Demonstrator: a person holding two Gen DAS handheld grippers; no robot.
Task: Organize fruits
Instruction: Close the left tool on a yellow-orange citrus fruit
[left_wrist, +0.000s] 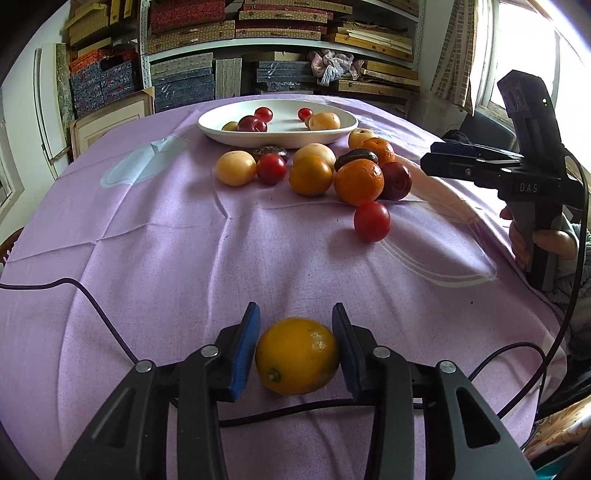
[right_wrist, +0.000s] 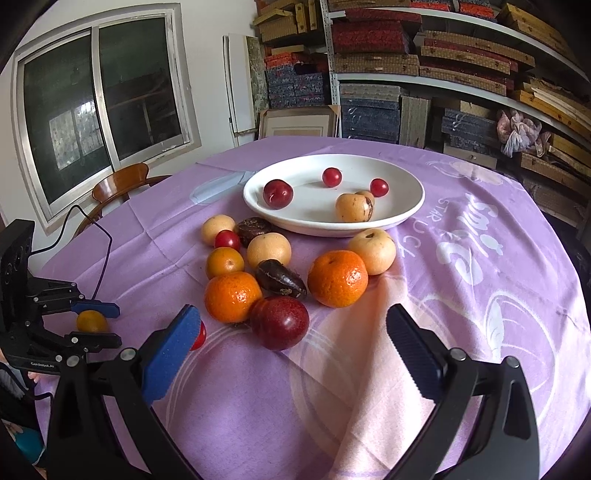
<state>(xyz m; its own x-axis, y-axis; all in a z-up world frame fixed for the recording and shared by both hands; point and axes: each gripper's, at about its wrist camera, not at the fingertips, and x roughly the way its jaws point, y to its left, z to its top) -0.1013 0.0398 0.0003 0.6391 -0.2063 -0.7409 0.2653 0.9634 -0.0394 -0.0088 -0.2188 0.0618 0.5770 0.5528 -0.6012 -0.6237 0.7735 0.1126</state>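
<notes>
A small yellow-orange citrus (left_wrist: 297, 356) lies on the purple cloth near me, and my left gripper (left_wrist: 295, 338) is shut on it, a blue pad against each side. The right wrist view shows the same citrus (right_wrist: 91, 321) between the left gripper's (right_wrist: 110, 323) fingers. My right gripper (right_wrist: 291, 312) is open wide and empty, just short of a dark red plum (right_wrist: 279, 322); it also shows at the right edge as the right gripper (left_wrist: 430, 158). The white plate (left_wrist: 221, 134) (right_wrist: 369, 229) at the back holds several small fruits.
Loose fruit sits between the plate and the grippers: tangerines (right_wrist: 338, 278) (right_wrist: 232, 295), pale round fruits (right_wrist: 373, 251), dark brown ones (right_wrist: 280, 282) and a small red fruit (left_wrist: 372, 221). A cable (left_wrist: 92, 299) crosses the cloth. A wooden chair (right_wrist: 122, 182) and shelves stand behind the table.
</notes>
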